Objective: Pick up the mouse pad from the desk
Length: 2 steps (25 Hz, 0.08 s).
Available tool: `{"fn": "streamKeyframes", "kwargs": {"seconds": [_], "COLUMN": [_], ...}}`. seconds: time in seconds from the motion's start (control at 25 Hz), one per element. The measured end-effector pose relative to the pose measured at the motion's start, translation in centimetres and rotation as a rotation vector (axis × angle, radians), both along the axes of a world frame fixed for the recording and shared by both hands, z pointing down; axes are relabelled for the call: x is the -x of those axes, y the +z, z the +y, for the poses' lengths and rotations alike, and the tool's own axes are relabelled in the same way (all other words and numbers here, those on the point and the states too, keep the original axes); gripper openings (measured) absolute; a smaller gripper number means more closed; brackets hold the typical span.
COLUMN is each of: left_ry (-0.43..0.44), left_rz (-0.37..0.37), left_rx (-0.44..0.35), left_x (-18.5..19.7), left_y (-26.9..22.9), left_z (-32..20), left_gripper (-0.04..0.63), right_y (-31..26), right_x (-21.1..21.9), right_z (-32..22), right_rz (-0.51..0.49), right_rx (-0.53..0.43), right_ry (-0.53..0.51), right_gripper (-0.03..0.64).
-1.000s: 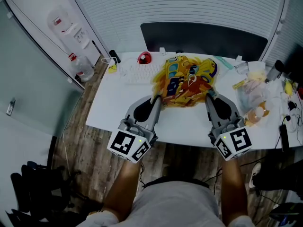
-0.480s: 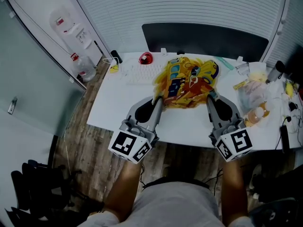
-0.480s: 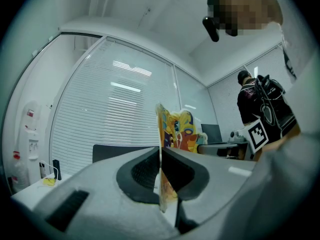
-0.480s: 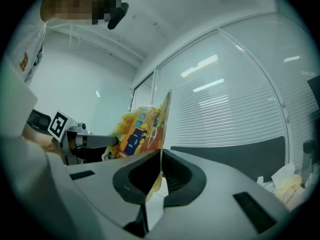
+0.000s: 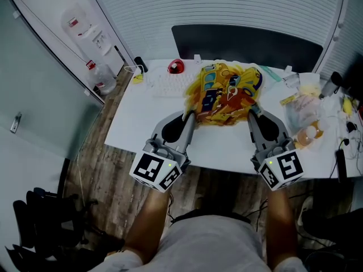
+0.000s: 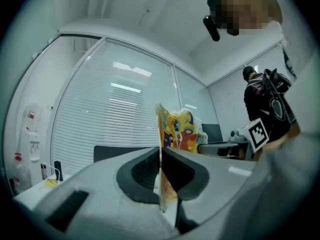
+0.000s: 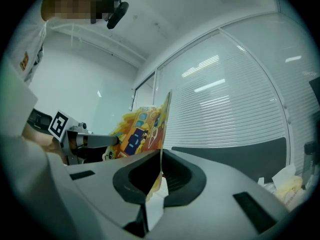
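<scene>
Head view: thin, limp, brightly printed mouse pad

The mouse pad sits over the middle of the desk, with the left gripper on its near left corner and the right gripper on its near right corner. A keyboard lies left of the pad, and bags lie at the desk's right end.

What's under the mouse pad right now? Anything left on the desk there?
The mouse pad hides whatever lies directly beneath it. White desk shows past its near edge; a white keyboard reaches its left edge.
</scene>
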<state>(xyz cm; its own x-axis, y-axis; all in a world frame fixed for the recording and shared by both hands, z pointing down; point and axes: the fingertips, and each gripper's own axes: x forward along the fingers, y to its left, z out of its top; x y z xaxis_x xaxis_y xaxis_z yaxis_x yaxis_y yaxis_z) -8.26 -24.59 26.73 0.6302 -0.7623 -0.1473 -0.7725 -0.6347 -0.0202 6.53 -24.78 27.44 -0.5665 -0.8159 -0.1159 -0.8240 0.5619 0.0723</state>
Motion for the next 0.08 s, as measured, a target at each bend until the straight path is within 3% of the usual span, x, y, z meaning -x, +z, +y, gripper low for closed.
{"fn": "streamKeyframes", "kwargs": {"seconds": [0.08], "left_ry": [0.0], "left_rz": [-0.001], "left_rx": [-0.001], "left_x": [-0.08], "left_y": [-0.03], "left_z": [0.0], "left_gripper": [0.023], "right_y": [-0.02], "right_x": [-0.06], "right_z": [-0.05], "right_rz": [0.0], "right_rx": [0.0], "right_ry": [0.0], "right_gripper": [0.018]}}
